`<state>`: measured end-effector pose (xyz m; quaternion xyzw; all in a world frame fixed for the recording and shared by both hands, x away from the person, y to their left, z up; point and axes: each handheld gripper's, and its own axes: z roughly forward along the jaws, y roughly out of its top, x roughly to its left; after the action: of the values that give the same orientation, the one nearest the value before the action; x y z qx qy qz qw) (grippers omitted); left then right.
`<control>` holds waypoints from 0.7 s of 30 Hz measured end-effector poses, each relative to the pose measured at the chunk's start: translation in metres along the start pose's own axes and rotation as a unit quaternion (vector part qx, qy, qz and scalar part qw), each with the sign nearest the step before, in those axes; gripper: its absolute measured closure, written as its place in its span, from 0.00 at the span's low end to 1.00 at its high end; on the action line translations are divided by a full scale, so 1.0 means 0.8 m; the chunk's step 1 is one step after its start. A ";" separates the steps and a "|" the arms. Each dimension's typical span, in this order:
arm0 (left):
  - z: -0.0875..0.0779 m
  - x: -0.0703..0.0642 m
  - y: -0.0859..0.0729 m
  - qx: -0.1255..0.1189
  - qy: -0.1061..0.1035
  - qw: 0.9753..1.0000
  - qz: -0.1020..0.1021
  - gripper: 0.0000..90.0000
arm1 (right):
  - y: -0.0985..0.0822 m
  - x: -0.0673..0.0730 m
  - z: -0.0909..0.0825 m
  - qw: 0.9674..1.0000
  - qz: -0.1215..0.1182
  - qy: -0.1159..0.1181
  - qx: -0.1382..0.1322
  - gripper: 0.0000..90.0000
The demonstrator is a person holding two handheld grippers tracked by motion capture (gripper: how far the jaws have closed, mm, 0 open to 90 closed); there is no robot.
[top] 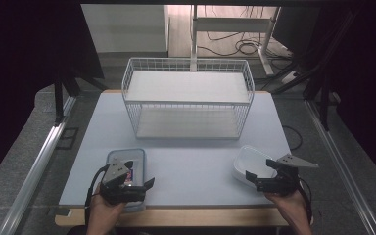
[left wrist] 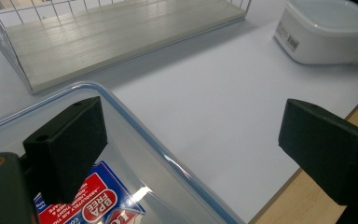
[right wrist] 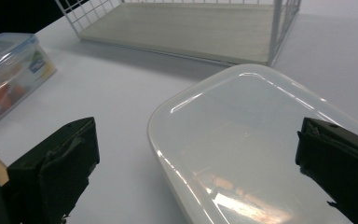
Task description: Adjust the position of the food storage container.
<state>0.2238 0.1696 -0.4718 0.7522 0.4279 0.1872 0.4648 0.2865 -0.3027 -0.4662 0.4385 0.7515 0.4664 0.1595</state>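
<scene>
A pale counter (top: 186, 166) stood on a grey floor (top: 10, 161); dark curtains (top: 24, 44) flanked it, and cables (top: 235, 46) lay behind.

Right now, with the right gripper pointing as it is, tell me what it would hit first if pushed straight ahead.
The right gripper, jaws open, points over the white lidded container, so it would likely meet that lid first. Beyond it stands the white wire basket, though how high the gripper rides above the lid is unclear.

Clear box (top: 126, 166), white box (top: 250, 165), apart
</scene>
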 end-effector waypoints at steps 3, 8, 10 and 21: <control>0.002 -0.001 -0.001 0.007 0.000 1.000 0.005 0.08 | 0.001 -0.002 -0.002 1.000 0.003 -0.003 0.000 0.00; 0.004 -0.004 -0.001 0.015 0.003 1.000 0.015 0.08 | 0.000 -0.007 -0.004 1.000 0.017 -0.005 0.007 0.07; 0.004 -0.004 -0.001 0.017 0.004 1.000 0.015 0.08 | 0.000 -0.008 -0.004 1.000 0.020 -0.007 0.008 0.08; 0.003 0.000 -0.004 0.024 0.000 1.000 0.010 0.09 | 0.002 -0.001 -0.003 0.999 -0.007 -0.019 0.025 0.31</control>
<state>0.2236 0.1693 -0.4759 0.7674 0.4247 0.1819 0.4445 0.2862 -0.3048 -0.4635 0.4462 0.7625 0.4380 0.1663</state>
